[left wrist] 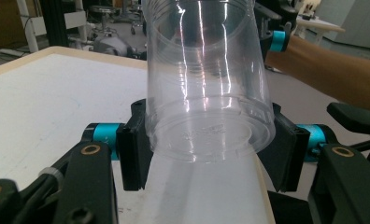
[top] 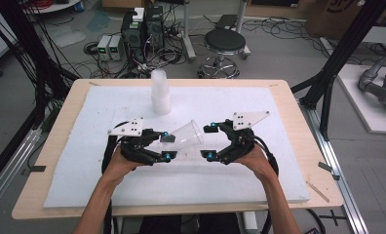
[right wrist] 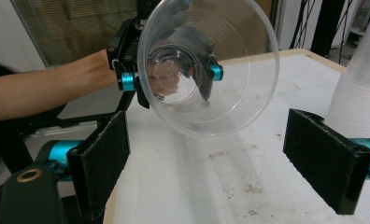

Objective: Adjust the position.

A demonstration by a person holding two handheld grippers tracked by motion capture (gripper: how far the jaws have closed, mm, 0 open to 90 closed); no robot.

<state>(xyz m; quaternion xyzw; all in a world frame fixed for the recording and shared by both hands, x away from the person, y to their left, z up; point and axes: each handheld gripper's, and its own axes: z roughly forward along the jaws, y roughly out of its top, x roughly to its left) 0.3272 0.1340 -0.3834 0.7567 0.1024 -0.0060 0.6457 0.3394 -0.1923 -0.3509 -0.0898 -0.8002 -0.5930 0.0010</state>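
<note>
Clear cup [top: 187, 136] being held sideways at base by left gripper [top: 164, 146], mouth facing wide-apart right gripper [top: 209, 141].

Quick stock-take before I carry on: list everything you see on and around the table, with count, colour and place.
clear cup: one, see-through plastic, lying level above the table's middle, base clamped in the left tool, mouth toward the right tool
cup stack: one, whitish translucent, upright on the far part of the sheet
foam sheet: one, white, covering most of the table
table: one, pale wood
stool: one, black seat, on the floor beyond the table
computer boxes: several, dark and pale, on the floor at far left, count unclear
left tool: one, black with blue tips, shut on the cup's base
right tool: one, black with blue tips, jaws open beside the cup's mouth
forearms: two, entering from the near edge
</note>
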